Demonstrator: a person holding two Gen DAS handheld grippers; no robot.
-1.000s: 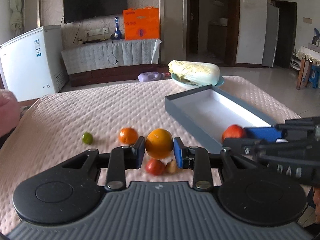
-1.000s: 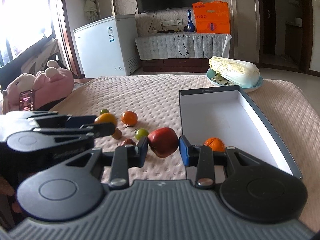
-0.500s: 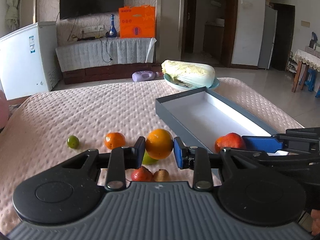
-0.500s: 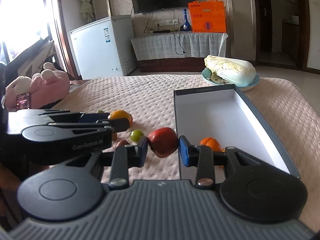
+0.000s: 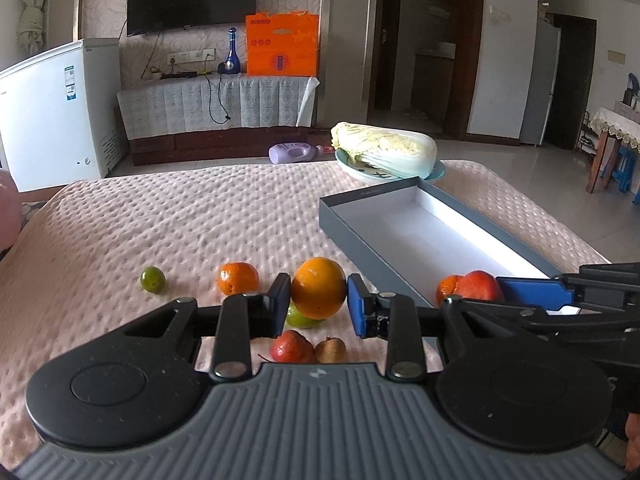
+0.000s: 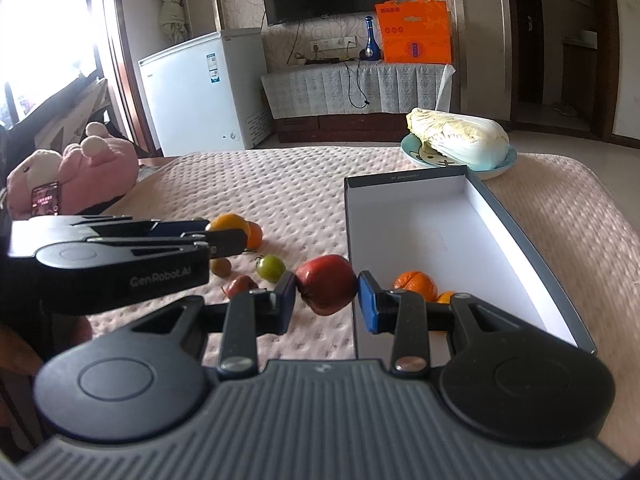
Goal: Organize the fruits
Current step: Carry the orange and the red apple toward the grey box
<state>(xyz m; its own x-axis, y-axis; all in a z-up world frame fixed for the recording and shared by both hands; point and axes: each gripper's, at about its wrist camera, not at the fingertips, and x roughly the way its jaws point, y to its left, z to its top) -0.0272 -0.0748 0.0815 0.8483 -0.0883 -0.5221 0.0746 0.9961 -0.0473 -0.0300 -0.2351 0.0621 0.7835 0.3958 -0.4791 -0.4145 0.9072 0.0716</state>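
Observation:
My left gripper [image 5: 319,300] is shut on a large orange [image 5: 319,287] and holds it above the pink cloth. My right gripper [image 6: 326,292] is shut on a red apple [image 6: 326,284], held just left of the grey box [image 6: 532,248]; it shows in the left wrist view too [image 5: 478,285]. A tangerine [image 6: 416,285] lies in the box's near end. Loose on the cloth lie a tangerine [image 5: 238,278], a small green fruit [image 5: 152,279], a green fruit [image 6: 271,268], a small red fruit [image 5: 291,347] and a small brown fruit [image 5: 330,350].
A napa cabbage [image 5: 384,152] on a blue plate [image 6: 456,160] stands behind the box. A pink plush toy [image 6: 76,164] with a phone [image 6: 46,202] lies at the table's left edge. A white freezer [image 6: 200,92] and chairs stand beyond.
Both grippers have risen and shifted with their fruits; the apple has moved nearer the box's left wall. The orange stays held above the loose fruits.

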